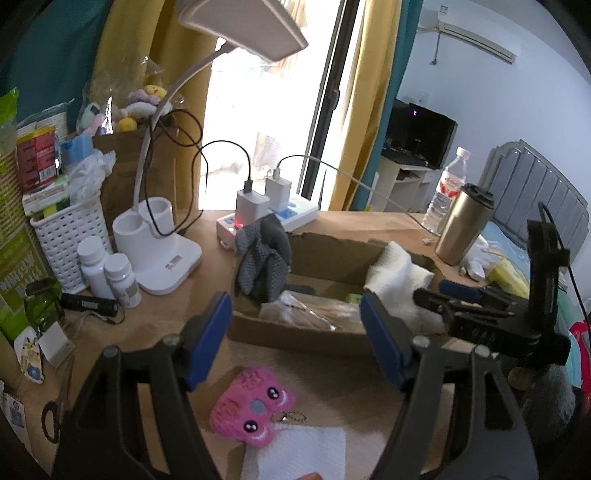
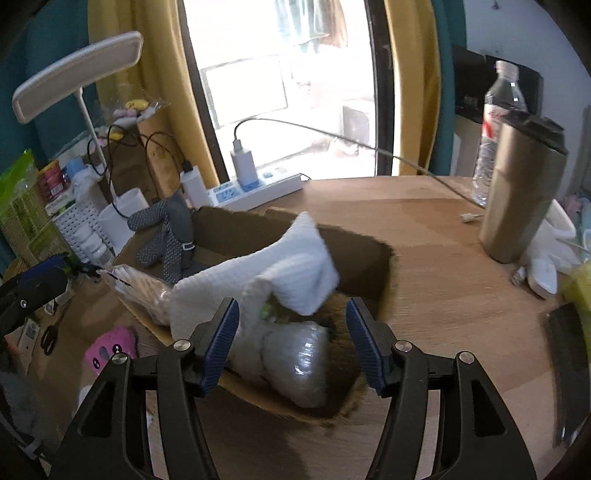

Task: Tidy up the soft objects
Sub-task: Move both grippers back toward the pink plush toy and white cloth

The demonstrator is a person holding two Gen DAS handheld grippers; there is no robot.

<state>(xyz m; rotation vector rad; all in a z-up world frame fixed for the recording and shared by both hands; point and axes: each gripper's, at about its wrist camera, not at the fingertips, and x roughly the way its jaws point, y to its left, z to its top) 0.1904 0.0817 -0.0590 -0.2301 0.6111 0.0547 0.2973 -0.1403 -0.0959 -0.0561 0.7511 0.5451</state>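
Daylight poured in through the window [image 1: 258, 110] behind the desk and blew out to plain white in both views, so no detail showed outside in the left wrist view. The yellow curtains [image 1: 365, 92] glowed beside it. The desk lamp [image 1: 243, 26] seemed unlit. The wooden desk [image 2: 424, 236] was evenly, softly lit, with faint shadows. A glare spot shone on the plastic-wrapped bundle [image 2: 299, 362]. Fisheye bending curved the window frame and darkened the corners to black. The right wrist view was smeared by motion blur, worst at its right edge.
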